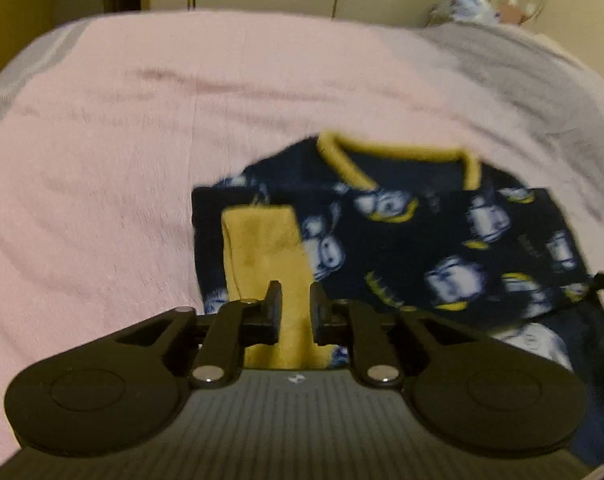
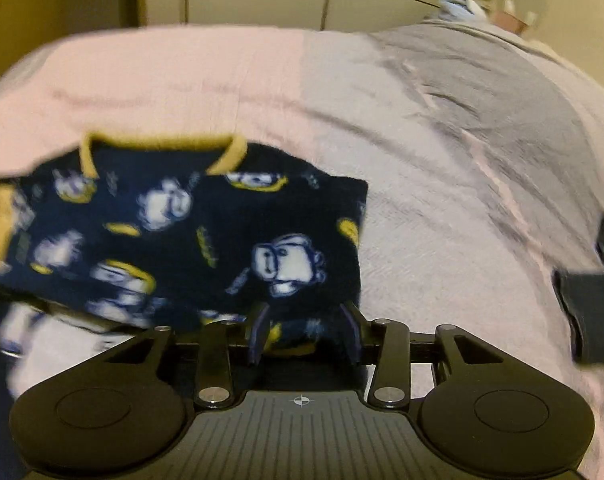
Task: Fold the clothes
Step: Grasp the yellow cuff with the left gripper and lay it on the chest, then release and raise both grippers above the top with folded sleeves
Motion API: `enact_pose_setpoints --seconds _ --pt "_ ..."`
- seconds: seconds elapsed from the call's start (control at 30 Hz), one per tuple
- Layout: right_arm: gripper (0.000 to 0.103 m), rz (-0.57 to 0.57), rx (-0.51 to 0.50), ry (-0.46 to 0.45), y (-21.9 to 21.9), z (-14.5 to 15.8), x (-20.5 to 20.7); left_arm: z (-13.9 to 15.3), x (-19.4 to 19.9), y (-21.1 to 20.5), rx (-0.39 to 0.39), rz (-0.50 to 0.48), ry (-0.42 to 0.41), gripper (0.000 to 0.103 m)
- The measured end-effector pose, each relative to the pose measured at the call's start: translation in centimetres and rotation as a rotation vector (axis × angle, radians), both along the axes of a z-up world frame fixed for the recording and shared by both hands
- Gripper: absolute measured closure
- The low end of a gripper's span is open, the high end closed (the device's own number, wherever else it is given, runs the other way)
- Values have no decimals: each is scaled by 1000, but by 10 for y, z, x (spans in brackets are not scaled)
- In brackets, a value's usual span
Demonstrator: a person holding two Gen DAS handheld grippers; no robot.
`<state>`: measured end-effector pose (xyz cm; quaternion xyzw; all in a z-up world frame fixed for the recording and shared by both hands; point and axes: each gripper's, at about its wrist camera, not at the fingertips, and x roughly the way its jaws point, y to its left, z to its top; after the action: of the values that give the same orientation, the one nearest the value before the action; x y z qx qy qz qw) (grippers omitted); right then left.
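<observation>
Shirt: the dark blue fleece shirt with white cartoon faces lies on the pink blanket, with its yellow collar on the far side, away from both grippers.

Left gripper: the left gripper is at the shirt's left near edge. Its fingers stand a little apart, with the yellow cuff running between them. I cannot tell if they squeeze it (the cloth looks thin there).

Right gripper: the right gripper is at the shirt's right near corner. Its fingers sit on each side of a bunch of blue and yellow cloth, so I think they grip it.

Long way of the shirt: it runs from the near hem to the collar, straight ahead of both grippers.

Who is nearer: both are at the shirt's near edge, one on each side, about the same.

Next move, my guess: lift the near edge and carry it toward the collar.

Past the shirt: the blanket turns grey to the right of the shirt.
</observation>
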<state>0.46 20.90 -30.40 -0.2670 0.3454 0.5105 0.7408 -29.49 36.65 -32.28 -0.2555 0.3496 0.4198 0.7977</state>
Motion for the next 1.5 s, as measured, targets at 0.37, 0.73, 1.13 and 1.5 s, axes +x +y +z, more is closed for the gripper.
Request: enact_pose_setpoints --seconds 0.37,0.73,1.13,1.5 --pt "60 -78 -125 53 -101 5 -72 -3 -41 -107 -175 -94 17 91" --pt "60 -52 -294 3 -162 -39 -83 -19 -89 -181 -125 -34 112 91" --pt "60 100 -239 69 -283 16 -77 50 -100 -320 -183 227 253 91" --pt "60 185 -36 263 -352 175 -61 188 -50 -432 -79 246 152 75"
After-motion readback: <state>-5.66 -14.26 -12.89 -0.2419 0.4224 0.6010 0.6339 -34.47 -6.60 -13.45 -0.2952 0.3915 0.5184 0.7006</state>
